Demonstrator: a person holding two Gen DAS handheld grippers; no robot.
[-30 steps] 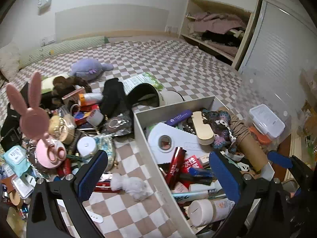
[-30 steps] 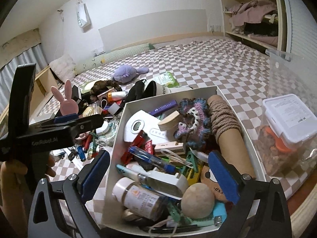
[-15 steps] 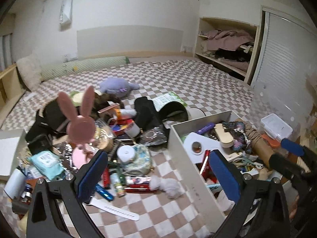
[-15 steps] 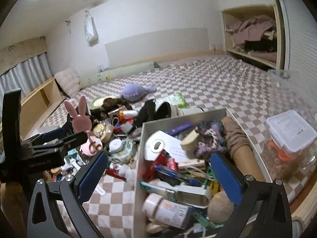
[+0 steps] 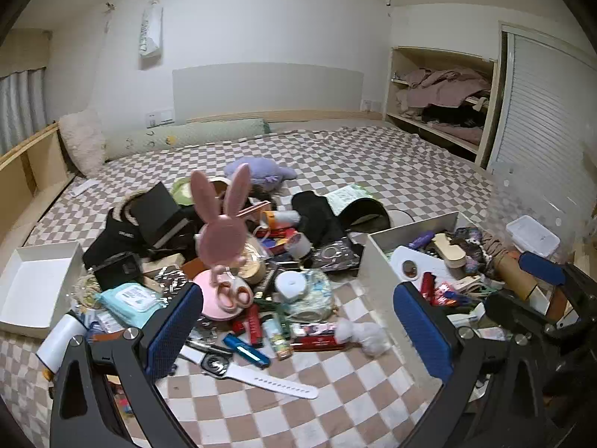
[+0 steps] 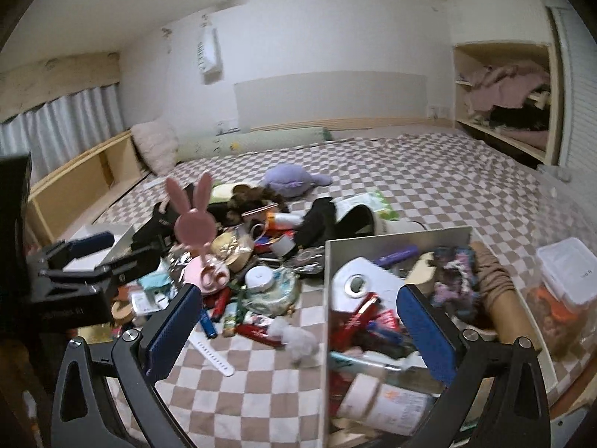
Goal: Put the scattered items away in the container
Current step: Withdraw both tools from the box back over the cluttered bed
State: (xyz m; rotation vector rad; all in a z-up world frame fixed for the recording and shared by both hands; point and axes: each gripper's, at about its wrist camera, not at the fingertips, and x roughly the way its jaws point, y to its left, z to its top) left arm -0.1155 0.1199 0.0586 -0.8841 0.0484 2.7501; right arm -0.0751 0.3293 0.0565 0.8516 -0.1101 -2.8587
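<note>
A pile of small items lies on the checkered bed: a pink rabbit-eared stand (image 5: 220, 239) (image 6: 196, 224), a white watch (image 5: 257, 371) (image 6: 211, 352), a white fluffy ball (image 5: 360, 332) (image 6: 298, 338), a blue lighter (image 5: 246, 351), a wipes pack (image 5: 128, 298). To the right stands the white box (image 5: 377, 257) (image 6: 395, 239), crammed with items. My left gripper (image 5: 298, 328) hangs open and empty above the watch and pile. My right gripper (image 6: 298, 328) is open and empty over the box's left wall. The left gripper (image 6: 93, 254) also shows at the left of the right wrist view.
A purple plush (image 5: 257, 173) and black clothing (image 5: 317, 216) lie behind the pile. An empty white lid (image 5: 33, 287) sits at the left. A clear lidded tub (image 5: 533, 235) (image 6: 567, 268) stands right of the box. Shelves with clothes (image 5: 444, 97) line the far right wall.
Both grippers have pulled back and swung left, away from the box. More of the pile and room shows now. Both stayed open and empty.
</note>
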